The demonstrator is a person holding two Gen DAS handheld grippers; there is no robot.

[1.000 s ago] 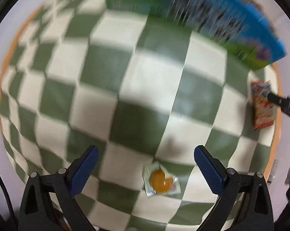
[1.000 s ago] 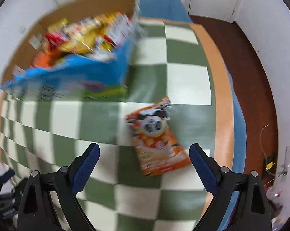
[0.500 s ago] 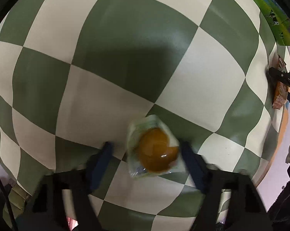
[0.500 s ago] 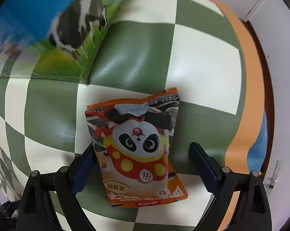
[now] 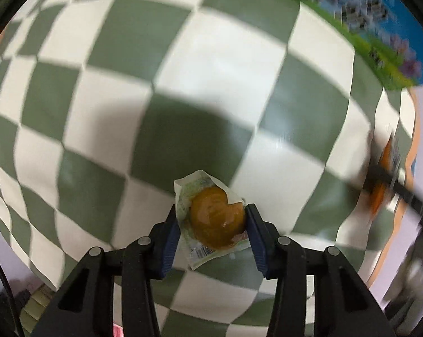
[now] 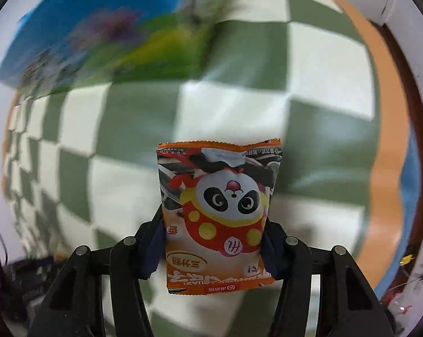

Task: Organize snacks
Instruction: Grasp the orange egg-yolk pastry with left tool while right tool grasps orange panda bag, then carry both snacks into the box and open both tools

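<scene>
Left tongs [image 5: 212, 224] closing on amber jelly cup [image 5: 215, 220]; right tongs [image 6: 214, 245] closing on orange panda-printed packet [image 6: 219, 210], lettering "GUAZI"

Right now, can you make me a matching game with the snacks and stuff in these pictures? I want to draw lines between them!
Things:
1. panda snack bag
2. wrapped round pastry
3. tablecloth
4. box

Descriptions:
A. green and cream squares
B. golden brown, in a clear wrapper, between the left gripper's closing jaws
C. blue and green, blurry, at the far side of the table
D. orange, between the right gripper's closing jaws

Pairs: 1-D, 2-B, 3-A, 4-C
</scene>
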